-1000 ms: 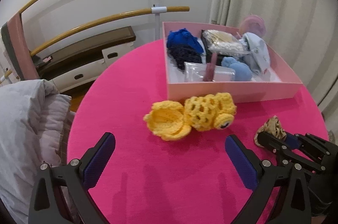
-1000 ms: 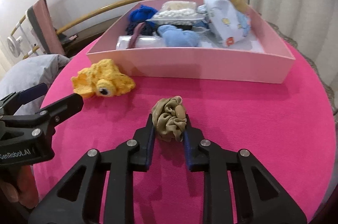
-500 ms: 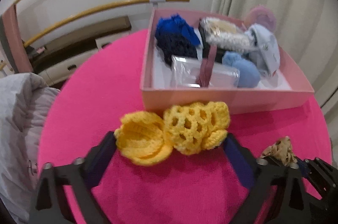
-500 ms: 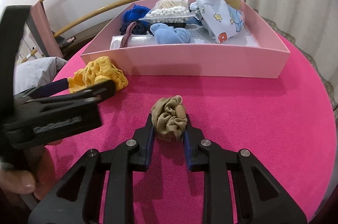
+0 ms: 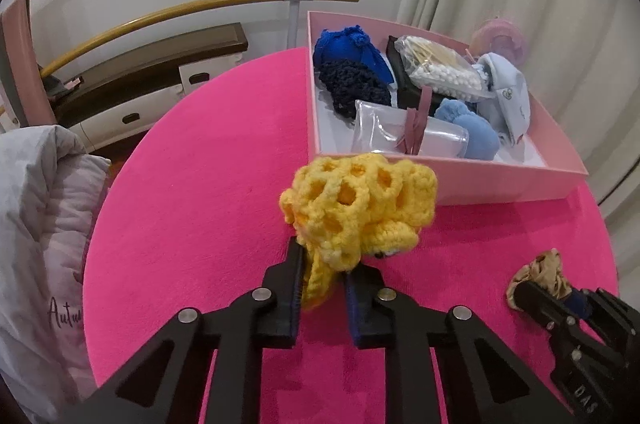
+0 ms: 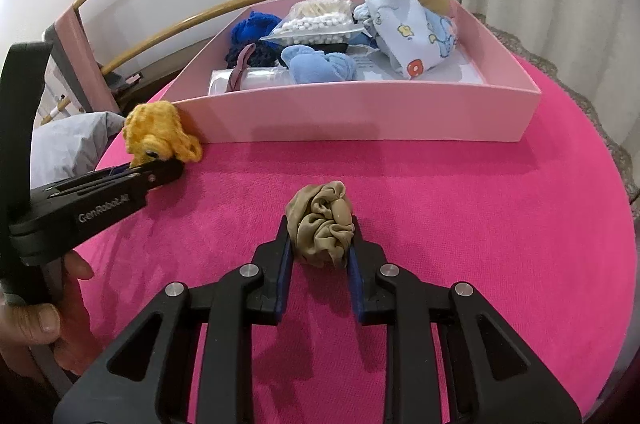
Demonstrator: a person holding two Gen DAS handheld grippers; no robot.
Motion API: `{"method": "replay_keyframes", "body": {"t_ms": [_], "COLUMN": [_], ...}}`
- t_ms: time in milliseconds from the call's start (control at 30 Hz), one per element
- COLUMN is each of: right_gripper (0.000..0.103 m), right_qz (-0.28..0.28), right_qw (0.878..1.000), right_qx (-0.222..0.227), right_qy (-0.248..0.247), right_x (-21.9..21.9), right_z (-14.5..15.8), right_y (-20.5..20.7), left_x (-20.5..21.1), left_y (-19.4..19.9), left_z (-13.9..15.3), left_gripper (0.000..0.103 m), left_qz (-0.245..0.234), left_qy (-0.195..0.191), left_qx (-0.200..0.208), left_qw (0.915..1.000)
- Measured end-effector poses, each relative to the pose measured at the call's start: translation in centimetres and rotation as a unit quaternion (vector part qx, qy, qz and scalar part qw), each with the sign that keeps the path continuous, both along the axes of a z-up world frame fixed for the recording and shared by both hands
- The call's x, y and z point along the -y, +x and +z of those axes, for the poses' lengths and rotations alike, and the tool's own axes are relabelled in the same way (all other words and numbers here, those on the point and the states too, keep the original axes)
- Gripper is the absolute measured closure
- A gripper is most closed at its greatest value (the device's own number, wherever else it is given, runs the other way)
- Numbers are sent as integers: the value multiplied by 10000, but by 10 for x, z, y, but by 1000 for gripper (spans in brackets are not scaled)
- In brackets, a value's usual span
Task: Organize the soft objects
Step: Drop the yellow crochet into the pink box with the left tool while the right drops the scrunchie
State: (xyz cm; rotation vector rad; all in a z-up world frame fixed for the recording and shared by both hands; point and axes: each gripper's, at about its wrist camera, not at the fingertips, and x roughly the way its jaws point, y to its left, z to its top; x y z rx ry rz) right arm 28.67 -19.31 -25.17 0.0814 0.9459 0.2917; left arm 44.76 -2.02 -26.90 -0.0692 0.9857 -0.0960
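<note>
Already, several soft things lie in the pink cardboard box (image 5: 440,180) just ahead of both tongs, while two are left outside it. The left tongs (image 5: 322,278) are clamped on the yellow crocheted toy (image 5: 356,200), close before the box's near wall. The right tongs (image 6: 320,256) pinch the beige satin scrunchie (image 6: 322,224) on the pink table (image 6: 460,224); both, I judge, must yet go in.
</note>
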Motion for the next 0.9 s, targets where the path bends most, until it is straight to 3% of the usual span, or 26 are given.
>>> {"method": "replay_keyframes", "body": {"t_ms": [300,467,900], "right_gripper": [82,82,82], "right_qz": [-157,-226,-219], "right_qw": [9999,9996,9951], "right_qx": [5,116,954], "right_qy": [54,126,113], "right_x": [17,28,50], "right_z": [6,20,115], "right_y": [-16,-21,7], "left_x": [2,9,33], "left_y": [-32,-51,-61], "left_z": [13,36,118], "left_gripper": [89,89,89], "left_qz": [-98,-220,-391], "left_qy": [58,48,-22], "left_qx": [98,277,909], "left_qw": [9999,9994,9951]}}
